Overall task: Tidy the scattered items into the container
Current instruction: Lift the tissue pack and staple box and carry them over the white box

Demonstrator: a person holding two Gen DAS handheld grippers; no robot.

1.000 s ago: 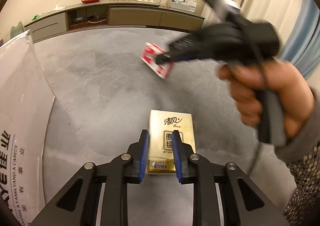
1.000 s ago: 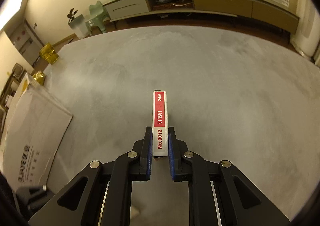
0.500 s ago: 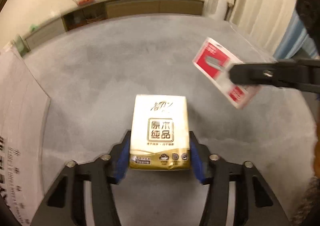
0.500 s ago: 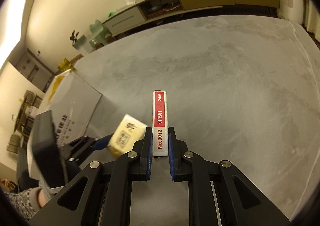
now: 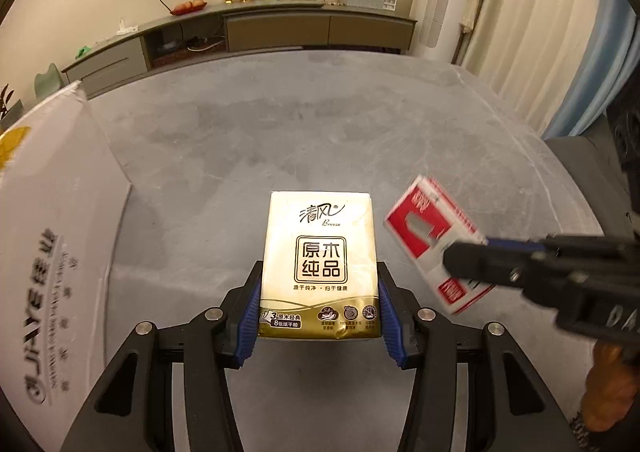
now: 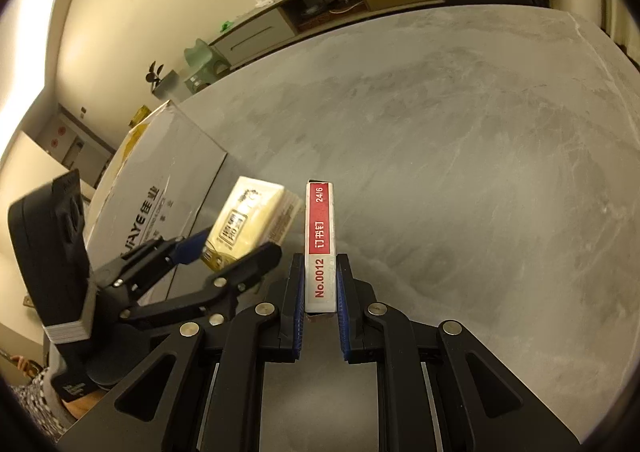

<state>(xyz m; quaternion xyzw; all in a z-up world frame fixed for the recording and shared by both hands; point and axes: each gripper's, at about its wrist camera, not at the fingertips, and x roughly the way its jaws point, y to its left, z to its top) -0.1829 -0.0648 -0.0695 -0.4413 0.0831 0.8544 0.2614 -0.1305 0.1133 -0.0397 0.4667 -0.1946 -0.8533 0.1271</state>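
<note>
The left gripper [image 5: 319, 304] is clamped on a gold tissue pack [image 5: 319, 264], its blue pads pressed against the pack's two long sides near the lower end. The pack is held flat, label up, above the grey tabletop [image 5: 280, 140]. In the right wrist view the same pack [image 6: 250, 222] is seen lifted clear of the surface, just right of the box [image 6: 160, 188].

The right gripper [image 6: 320, 292] is closed on a red and white staple box [image 6: 320, 244], gripped by its broad faces so that its narrow edge, printed "No.0012", faces the camera. In the left wrist view this staple box [image 5: 432, 240] hangs tilted in the air just to the right of the tissue pack, close but not touching it.

The box, a white carton [image 5: 52, 232] with grey lettering, stands at the left edge of the tabletop, its side wall next to the left gripper. Its inside cannot be seen in either view.

Part of a hand [image 5: 604, 372] and a patterned sleeve show at the lower right of the left wrist view, behind the right gripper.

A long sideboard [image 5: 280, 28] runs along the far wall.
</note>
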